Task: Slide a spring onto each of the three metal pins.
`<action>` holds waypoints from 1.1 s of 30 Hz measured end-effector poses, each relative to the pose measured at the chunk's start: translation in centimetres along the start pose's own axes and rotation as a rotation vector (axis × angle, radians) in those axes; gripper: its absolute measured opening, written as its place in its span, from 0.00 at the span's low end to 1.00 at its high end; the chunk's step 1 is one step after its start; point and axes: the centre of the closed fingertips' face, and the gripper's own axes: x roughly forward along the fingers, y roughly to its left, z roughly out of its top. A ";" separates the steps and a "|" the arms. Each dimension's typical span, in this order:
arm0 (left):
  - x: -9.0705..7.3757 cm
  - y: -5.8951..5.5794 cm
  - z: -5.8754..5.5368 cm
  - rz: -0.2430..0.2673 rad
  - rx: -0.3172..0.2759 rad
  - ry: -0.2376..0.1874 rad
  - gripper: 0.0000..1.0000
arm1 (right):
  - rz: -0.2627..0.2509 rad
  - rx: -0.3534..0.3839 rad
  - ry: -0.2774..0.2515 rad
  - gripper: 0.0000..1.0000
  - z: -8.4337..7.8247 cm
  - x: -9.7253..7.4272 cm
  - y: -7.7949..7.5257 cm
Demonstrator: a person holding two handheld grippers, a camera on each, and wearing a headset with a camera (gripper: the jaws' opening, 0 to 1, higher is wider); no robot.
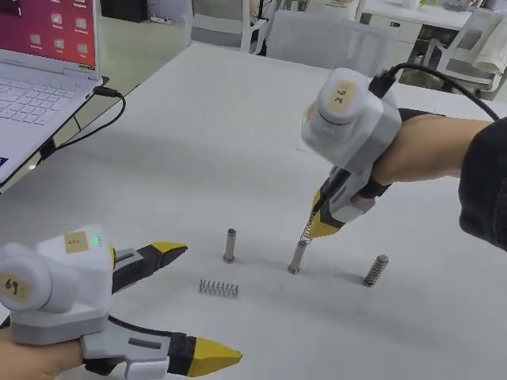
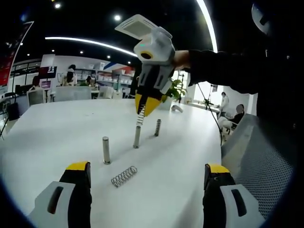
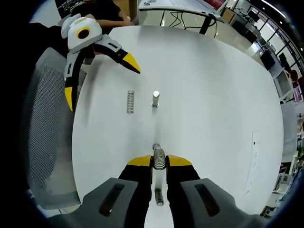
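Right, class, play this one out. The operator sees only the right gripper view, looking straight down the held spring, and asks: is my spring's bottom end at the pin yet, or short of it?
Observer: Seen side-on in the left gripper view, the spring in the right gripper has its lower end at the top of the middle pin. The shaft below is bare.
Operator: And the thing low between my jaws?
Observer: The head view shows it whole: a spring-covered pin, standing apart from the middle one.
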 end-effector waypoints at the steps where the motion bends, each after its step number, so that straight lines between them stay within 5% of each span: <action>1: 0.0 0.0 0.0 0.000 0.000 0.000 0.97 | 0.003 0.002 0.000 0.08 0.0 0.0 0.1; 33: 0.1 0.4 -0.2 -0.003 -0.005 0.008 0.95 | 0.036 0.029 0.061 0.09 -1.0 3.9 1.6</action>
